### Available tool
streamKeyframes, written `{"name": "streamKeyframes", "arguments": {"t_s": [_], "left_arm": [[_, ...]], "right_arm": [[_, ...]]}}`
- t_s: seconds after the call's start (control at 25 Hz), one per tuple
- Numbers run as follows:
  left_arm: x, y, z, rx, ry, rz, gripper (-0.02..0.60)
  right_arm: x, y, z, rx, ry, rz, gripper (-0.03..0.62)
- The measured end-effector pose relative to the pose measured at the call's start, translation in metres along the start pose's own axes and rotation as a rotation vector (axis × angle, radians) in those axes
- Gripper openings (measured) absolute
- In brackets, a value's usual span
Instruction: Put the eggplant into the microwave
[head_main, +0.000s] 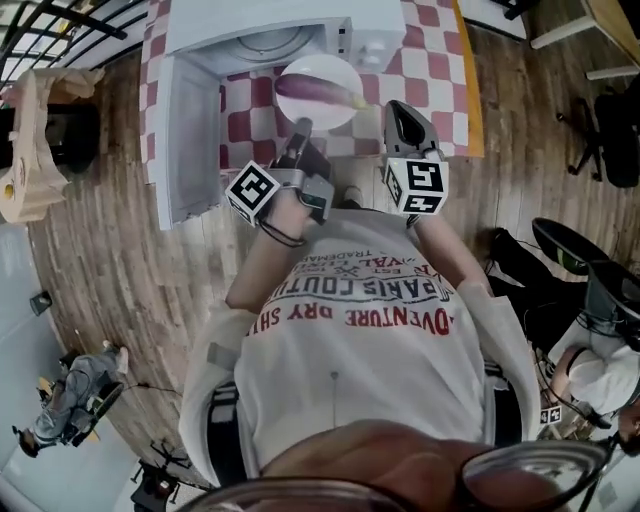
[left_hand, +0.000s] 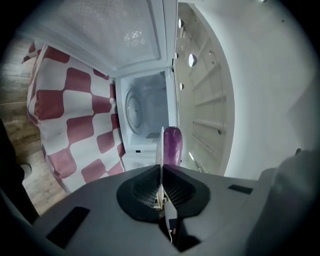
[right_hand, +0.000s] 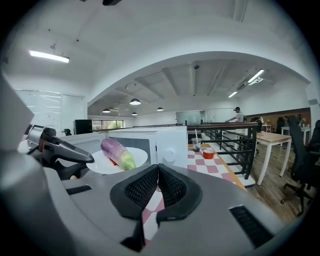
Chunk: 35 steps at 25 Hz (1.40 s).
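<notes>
A purple eggplant (head_main: 312, 90) with a green end lies on a white plate (head_main: 338, 68) in front of the white microwave (head_main: 262, 30), whose door (head_main: 190, 130) hangs open to the left. My left gripper (head_main: 300, 131) is shut on the plate's near rim. In the left gripper view the plate (left_hand: 161, 147) shows edge-on between the pads, with the eggplant (left_hand: 173, 144) beside it and the microwave cavity (left_hand: 145, 107) straight ahead. My right gripper (head_main: 405, 115) is shut and holds nothing, to the right of the plate. The right gripper view shows the eggplant (right_hand: 117, 152) and plate (right_hand: 138, 159).
The microwave stands on a table with a red-and-white checked cloth (head_main: 440, 60). A cup with a straw (right_hand: 196, 144) and a red bowl (right_hand: 208, 153) sit on the table beyond the microwave. A black railing (right_hand: 225, 145) and office chairs stand to the right.
</notes>
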<state>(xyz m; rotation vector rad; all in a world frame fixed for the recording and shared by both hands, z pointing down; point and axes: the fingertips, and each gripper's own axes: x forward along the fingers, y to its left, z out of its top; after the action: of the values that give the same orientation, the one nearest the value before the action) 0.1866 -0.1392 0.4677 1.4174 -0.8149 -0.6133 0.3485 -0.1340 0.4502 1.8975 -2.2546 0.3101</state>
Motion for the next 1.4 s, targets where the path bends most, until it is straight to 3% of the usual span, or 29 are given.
{"name": "streamKeyframes", "arguments": {"t_s": [0.24,0.52,0.96,1.4], "left_arm": [[-0.001,0.012,0.02,-0.032,-0.126,0.053,0.034],[0.005,0.026,0.057,0.001,-0.206,0.068,0.034],[0.041,0.055,0.115,-0.074,-0.223,0.099,0.034],[0.087,0.082,0.166,-0.06,-0.252,0.119,0.034]], "right_arm": [[0.036,0.007,-0.005,-0.01,0.037,0.125,0.026],[0.073,0.04,-0.012,-0.025,0.061,0.216,0.026],[0.129,0.066,-0.01,-0.028,0.086,0.23,0.026],[0.175,0.083,-0.011,-0.022,0.102,0.241,0.026]]}}
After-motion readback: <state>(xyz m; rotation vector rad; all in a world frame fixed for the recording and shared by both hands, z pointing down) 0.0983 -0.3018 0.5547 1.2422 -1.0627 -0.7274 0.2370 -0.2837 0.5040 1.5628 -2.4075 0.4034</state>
